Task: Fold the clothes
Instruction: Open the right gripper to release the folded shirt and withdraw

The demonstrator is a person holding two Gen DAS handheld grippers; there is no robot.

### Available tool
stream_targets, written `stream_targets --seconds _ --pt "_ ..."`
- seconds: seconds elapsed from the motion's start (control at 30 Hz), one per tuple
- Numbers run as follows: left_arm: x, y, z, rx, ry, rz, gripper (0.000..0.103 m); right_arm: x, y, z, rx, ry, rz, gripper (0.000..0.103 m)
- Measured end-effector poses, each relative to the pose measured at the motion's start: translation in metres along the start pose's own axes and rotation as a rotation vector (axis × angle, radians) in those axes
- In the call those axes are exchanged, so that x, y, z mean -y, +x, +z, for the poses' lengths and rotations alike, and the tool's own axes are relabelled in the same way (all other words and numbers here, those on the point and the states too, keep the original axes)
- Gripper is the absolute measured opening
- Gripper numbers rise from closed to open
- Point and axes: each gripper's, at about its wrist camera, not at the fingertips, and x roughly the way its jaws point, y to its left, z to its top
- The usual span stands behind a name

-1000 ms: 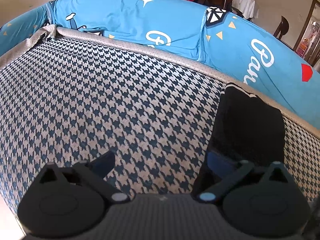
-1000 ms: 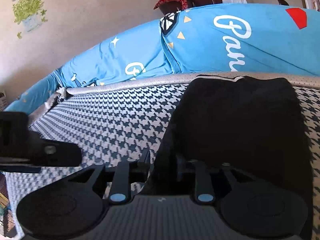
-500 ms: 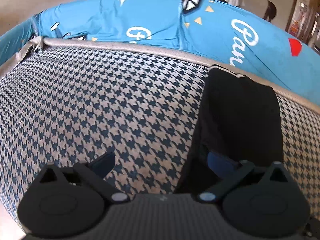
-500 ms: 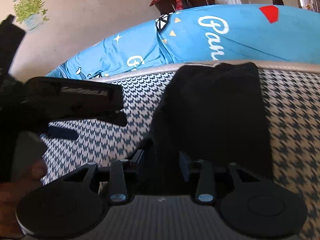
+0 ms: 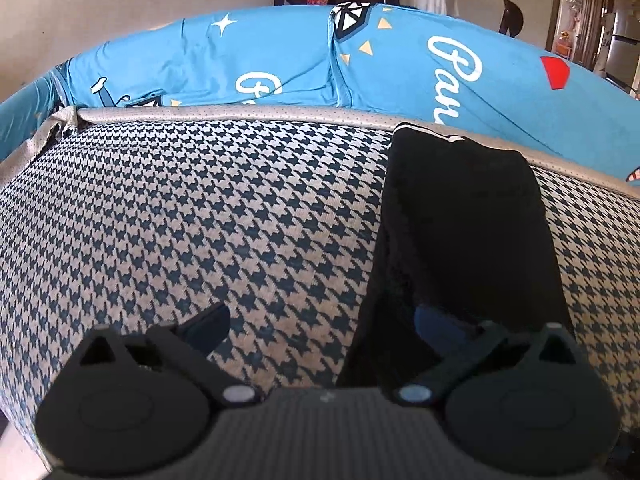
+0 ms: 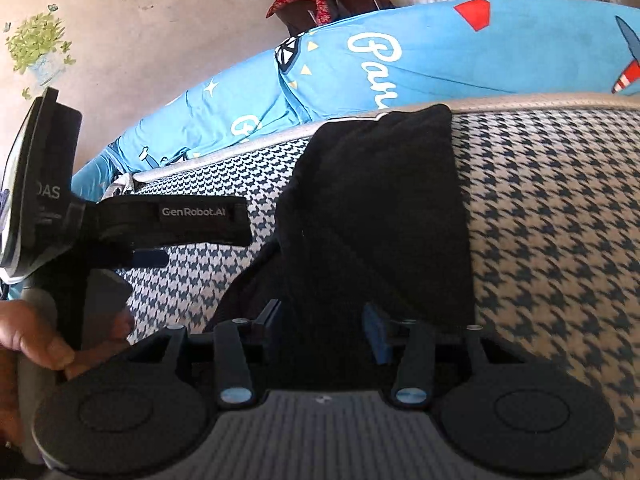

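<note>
A broad cushion covered in navy-and-cream houndstooth fabric point(image 5: 200, 220) fills most of both views, edged at its far side by a band of grey dotted piping point(image 5: 240, 113). Behind that piping rises a bright blue printed cover point(image 5: 280, 52) with white script lettering, stars and a red shape.

On the houndstooth cushion lies a folded black garment point(image 5: 460, 220) as a long narrow strip, its far end touching the grey piping and showing a thin white trim, its near end reaching back under the grippers.

The left gripper point(image 5: 320, 322) stands wide apart over the cushion: one finger is above bare houndstooth, the other above the garment's near end, and neither presses the cloth.

The right gripper point(image 6: 326, 326) straddles the garment's near end; its jaws are opening, the black cloth lying between them with the pads no longer pinching it.

A person's hand point(image 6: 28, 344) grips the left tool's handle, beside the cushion's left edge in the right wrist view.
</note>
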Motion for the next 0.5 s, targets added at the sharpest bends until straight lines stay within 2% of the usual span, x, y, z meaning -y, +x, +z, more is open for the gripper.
stream_targets --seconds 0.2,0.5 --pt "-0.014 -0.016 -0.021 -0.012 -0.068 -0.033 0.103 0.004 -0.026 -0.017 -0.004 -0.011 -0.007 0.045" --pt "-0.02 -0.042 -0.045 0.012 -0.09 -0.03 0.103 0.008 -0.054 -0.045 -0.004 -0.055 -0.007 0.045"
